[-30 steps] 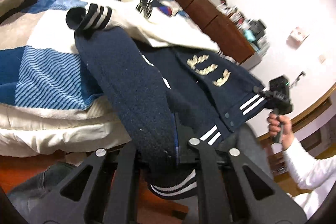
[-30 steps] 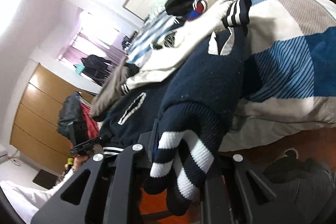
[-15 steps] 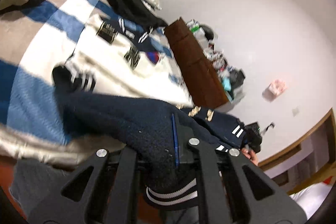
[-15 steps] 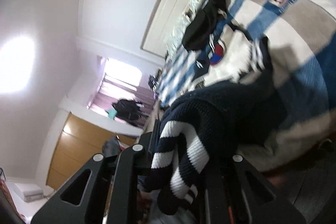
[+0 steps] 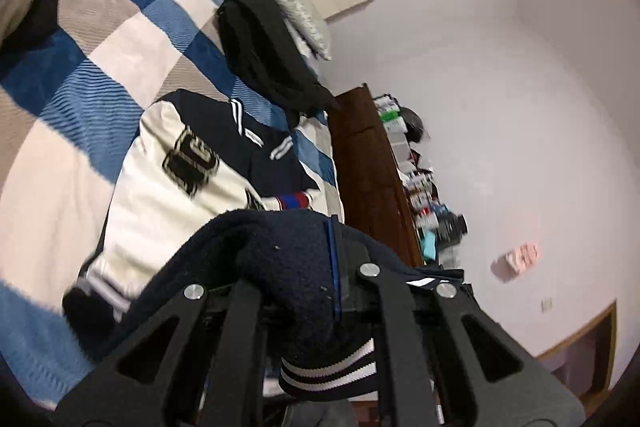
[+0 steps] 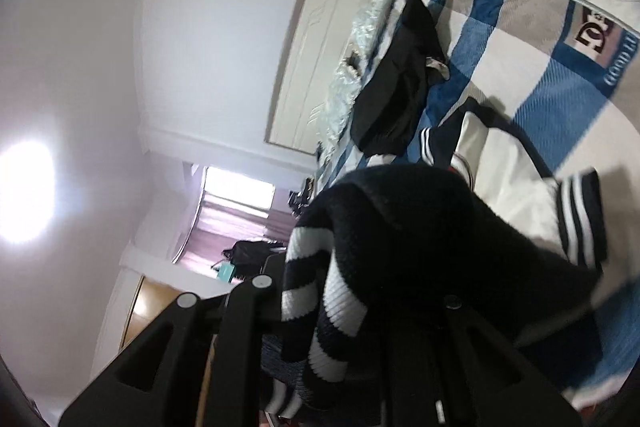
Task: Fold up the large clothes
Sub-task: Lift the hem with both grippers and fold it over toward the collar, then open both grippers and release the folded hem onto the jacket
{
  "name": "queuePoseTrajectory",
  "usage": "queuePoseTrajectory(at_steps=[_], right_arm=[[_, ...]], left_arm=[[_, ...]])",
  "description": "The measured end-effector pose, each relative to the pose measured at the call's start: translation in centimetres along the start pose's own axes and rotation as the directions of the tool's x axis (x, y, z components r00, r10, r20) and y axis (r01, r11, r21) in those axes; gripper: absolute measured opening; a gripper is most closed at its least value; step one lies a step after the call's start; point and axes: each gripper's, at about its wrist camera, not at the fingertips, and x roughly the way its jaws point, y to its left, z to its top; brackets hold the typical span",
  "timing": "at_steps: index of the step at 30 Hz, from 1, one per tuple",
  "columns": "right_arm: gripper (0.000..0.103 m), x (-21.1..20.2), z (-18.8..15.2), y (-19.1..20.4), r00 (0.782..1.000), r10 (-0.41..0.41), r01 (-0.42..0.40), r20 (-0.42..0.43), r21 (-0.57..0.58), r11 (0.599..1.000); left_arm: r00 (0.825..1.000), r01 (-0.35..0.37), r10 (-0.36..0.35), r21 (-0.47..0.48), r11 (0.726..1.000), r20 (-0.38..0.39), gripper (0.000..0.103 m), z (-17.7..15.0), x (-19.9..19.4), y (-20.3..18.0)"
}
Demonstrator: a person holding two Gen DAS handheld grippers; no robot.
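Note:
A navy and cream varsity jacket (image 5: 172, 187) lies on the bed, its cream side with dark letter patches facing up. My left gripper (image 5: 308, 291) is shut on the jacket's navy hem with the striped band (image 5: 328, 375), lifted above the bed. My right gripper (image 6: 344, 291) is shut on the other navy striped corner (image 6: 308, 307), also lifted. The jacket's cream sleeve with a striped cuff (image 6: 576, 219) rests on the bed in the right wrist view. The fabric hides both gripper tips.
A blue, white and tan checked blanket (image 5: 100, 39) covers the bed. A black garment (image 5: 264, 55) lies near the pillows (image 5: 296, 11). A brown dresser (image 5: 368, 179) with clutter stands beside the bed. A wardrobe (image 6: 136, 311) and window (image 6: 240, 191) are behind.
Both grippers have risen and swung toward the head of the bed with the navy hem. The navy lower half of the jacket has come up over the cream part.

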Motion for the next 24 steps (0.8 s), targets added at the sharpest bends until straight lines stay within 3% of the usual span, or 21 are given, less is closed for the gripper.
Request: queuePoseTrajectory(at_steps=[5,10,17,20,24], right_arm=[[0.015,7.4,5.4,-2.0,0.994,-0.107,0.106,-0.027,-0.013,0.994],[0.015,15.8,9.9,-5.2,0.971,-0.223,0.222,-0.086,-0.030,0.975],[0.015,26.7,15.1,-12.9,0.903,-0.379,0.384,-0.203,-0.015,0.923],[0.015,28.8,15.4,-15.7,0.866,-0.434,0.447,-0.248,-0.002,0.895],[0.016,29.2,15.1,-16.7,0.845,-0.455,0.476,-0.281,0.005,0.880]], left_arm=[[0.997,-0.079,0.079,-0.056,0.995,-0.011,0.008,5.7,5.6,3.3],[0.983,-0.183,0.179,-0.115,0.976,-0.040,0.008,10.4,11.0,8.5],[0.952,-0.300,0.285,-0.153,0.942,-0.110,0.008,15.8,17.2,15.1],[0.930,-0.353,0.328,-0.160,0.922,-0.166,0.008,16.4,18.7,17.2],[0.912,-0.387,0.356,-0.143,0.911,-0.201,0.009,16.0,19.2,17.8]])
